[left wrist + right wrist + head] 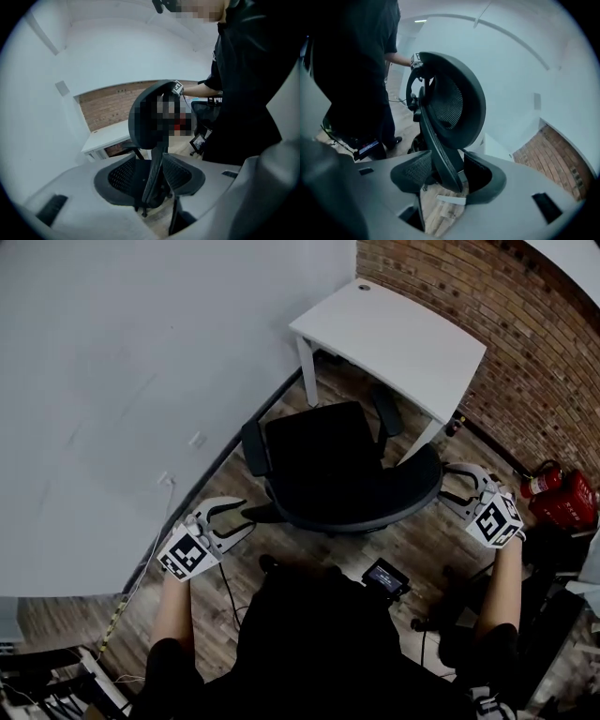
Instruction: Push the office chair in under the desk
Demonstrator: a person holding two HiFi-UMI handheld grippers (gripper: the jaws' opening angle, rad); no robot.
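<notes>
The black office chair (323, 460) stands on the wood floor with its seat facing the white desk (394, 334) in the corner; its far armrest (384, 413) reaches the desk's edge. The curved backrest (375, 512) is on my side. My left gripper (246, 518) is open just beside the backrest's left end. My right gripper (450, 486) is open at its right end. In the left gripper view the chair's mesh back (122, 176) shows beyond the spread jaws; the right gripper view shows the backrest (450, 103) the same way. No pad presses on the chair.
A brick wall (525, 324) runs behind the desk and a white wall (141, 352) along the left. A red fire extinguisher (539, 482) and a red box (567, 502) sit at the right. A cable (141, 582) trails from a wall socket (167, 479).
</notes>
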